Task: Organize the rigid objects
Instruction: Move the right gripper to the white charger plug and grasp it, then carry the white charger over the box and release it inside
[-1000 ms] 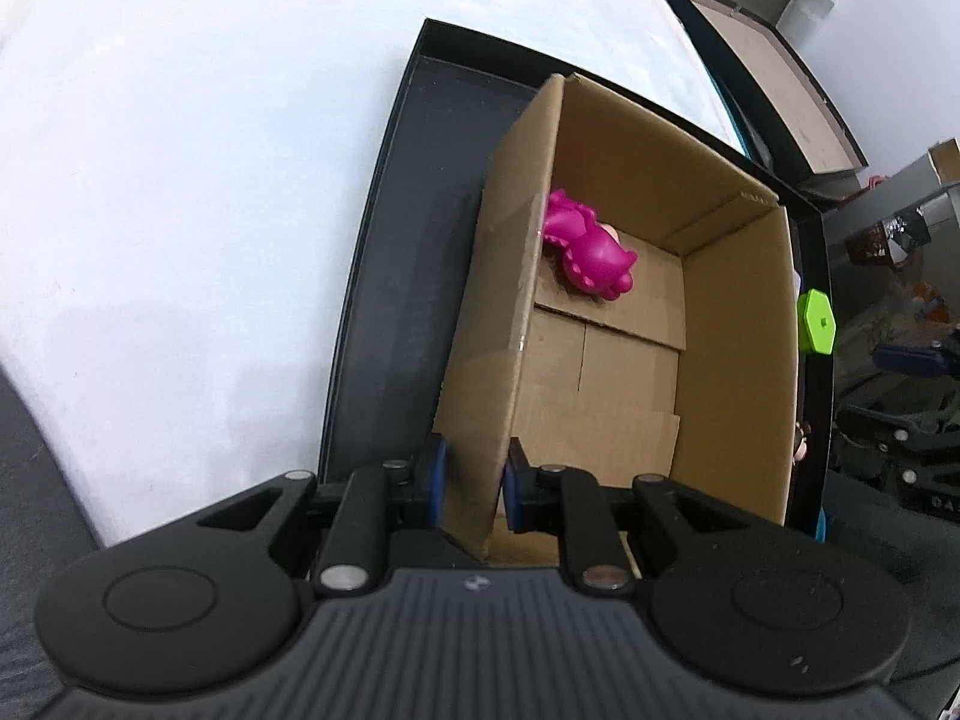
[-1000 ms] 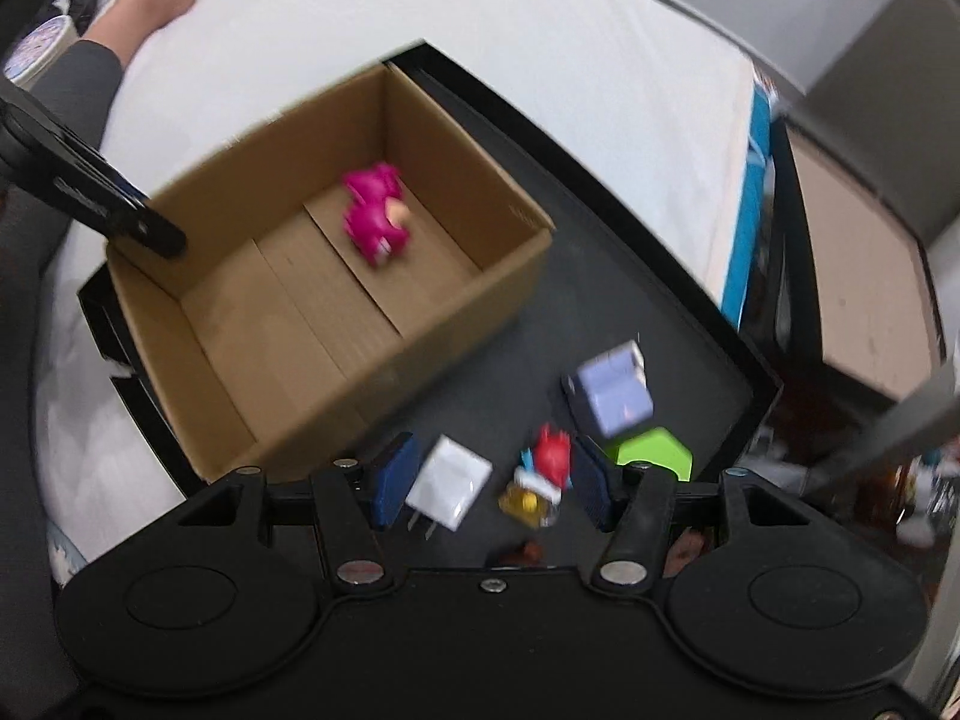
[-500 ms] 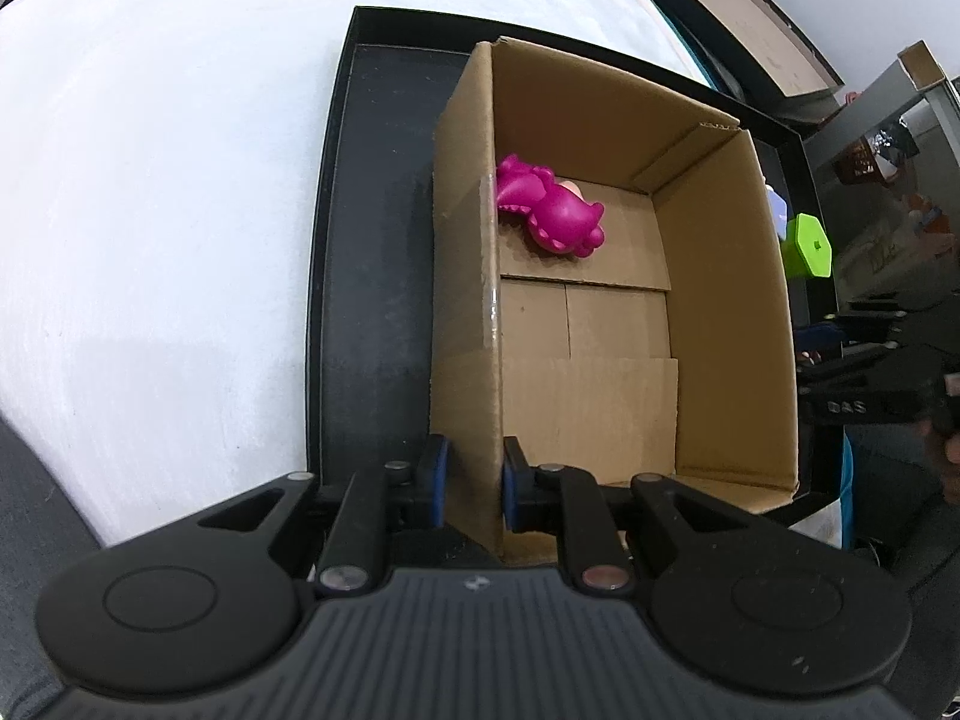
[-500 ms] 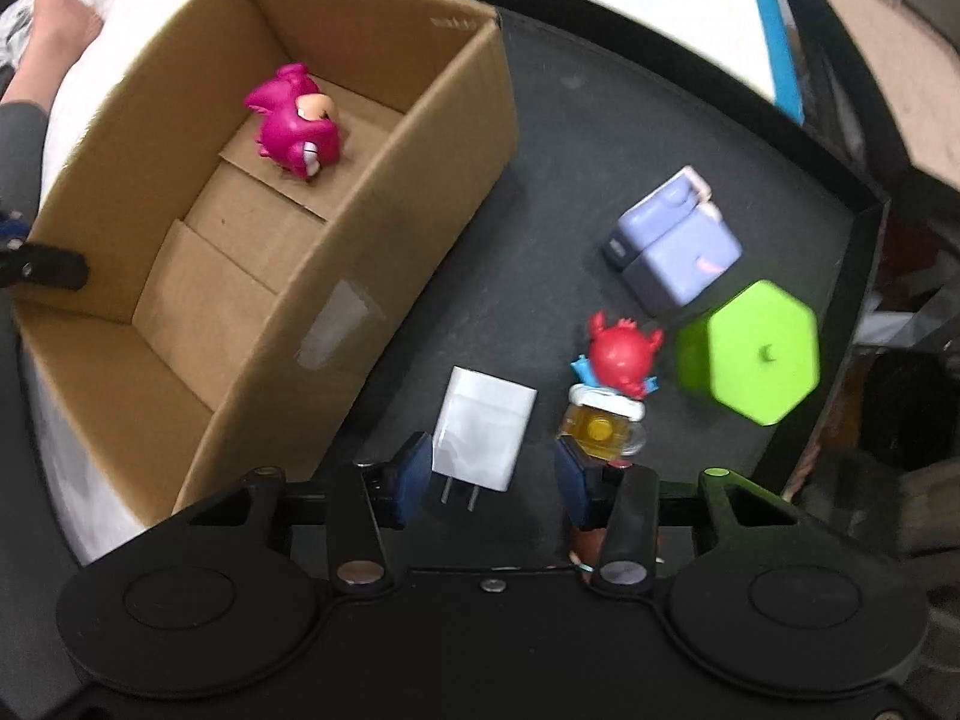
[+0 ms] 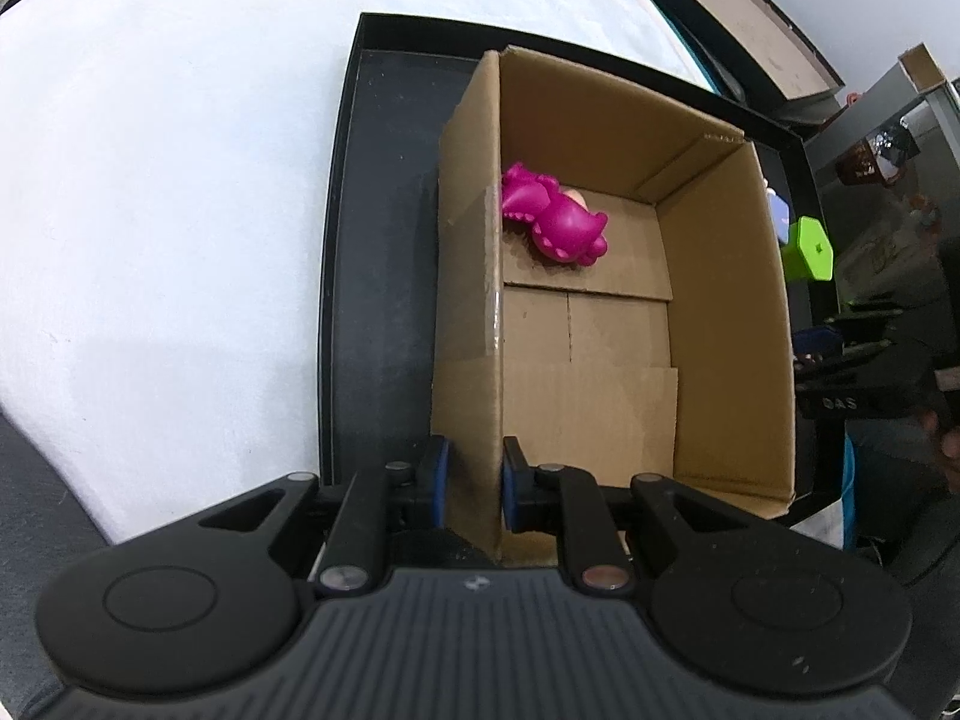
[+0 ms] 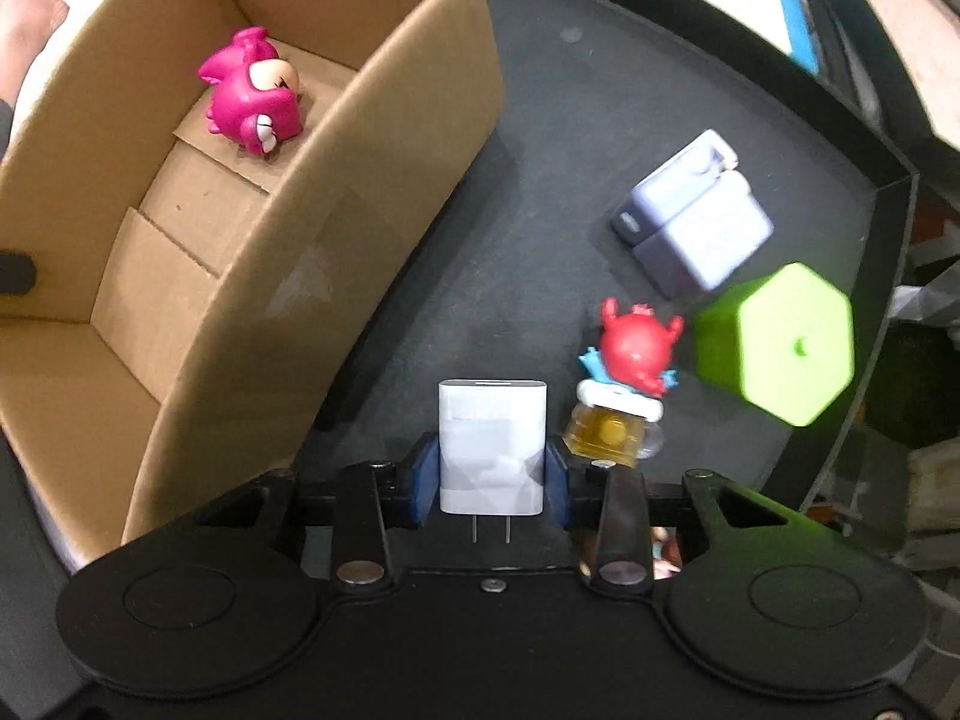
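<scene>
On the black tray [image 6: 600,120] stands the cardboard box [image 5: 726,312], the left gripper [image 5: 471,483] clamped on its near wall, a magenta figure [image 5: 555,225] lying inside. Beside the box, the right gripper [image 6: 489,480] pinches the white charger [image 6: 492,444]. No lettering on either is legible.

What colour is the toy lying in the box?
Bright pink toy, with a pale face; clearest in the right wrist view.

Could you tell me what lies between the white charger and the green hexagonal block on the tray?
The red figurine stands between the white charger and green hexagonal block, seen in the right wrist view.
</scene>
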Tool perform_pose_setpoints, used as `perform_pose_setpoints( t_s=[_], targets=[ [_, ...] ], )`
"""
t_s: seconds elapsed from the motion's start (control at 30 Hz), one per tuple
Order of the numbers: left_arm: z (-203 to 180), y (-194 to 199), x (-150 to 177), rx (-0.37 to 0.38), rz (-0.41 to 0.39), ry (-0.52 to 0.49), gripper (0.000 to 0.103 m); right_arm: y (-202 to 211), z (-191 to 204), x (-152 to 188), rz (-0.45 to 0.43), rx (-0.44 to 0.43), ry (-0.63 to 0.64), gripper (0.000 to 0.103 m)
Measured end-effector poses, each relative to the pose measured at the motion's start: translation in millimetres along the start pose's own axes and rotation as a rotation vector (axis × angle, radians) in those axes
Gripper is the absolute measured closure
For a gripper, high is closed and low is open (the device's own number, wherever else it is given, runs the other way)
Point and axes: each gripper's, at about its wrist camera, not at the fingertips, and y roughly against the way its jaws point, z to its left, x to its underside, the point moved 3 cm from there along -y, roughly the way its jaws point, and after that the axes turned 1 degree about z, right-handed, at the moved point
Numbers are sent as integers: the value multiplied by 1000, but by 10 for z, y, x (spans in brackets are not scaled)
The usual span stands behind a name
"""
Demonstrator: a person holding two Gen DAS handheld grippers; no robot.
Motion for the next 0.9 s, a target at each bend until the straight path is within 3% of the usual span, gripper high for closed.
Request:
perform_pose_setpoints(
  t_s=[0.27,0.53,0.9],
  targets=[
    [-55,68,-8,7,-17,-7,87,488,7,56,-33,39,28,67],
    [-60,51,4,16,-27,-17,87,1001,98,-144,-99,66,50,67],
    [-163,-3,59,42,-46,-51,87,1139,539,-412,-115,83,167,67]
  ],
)
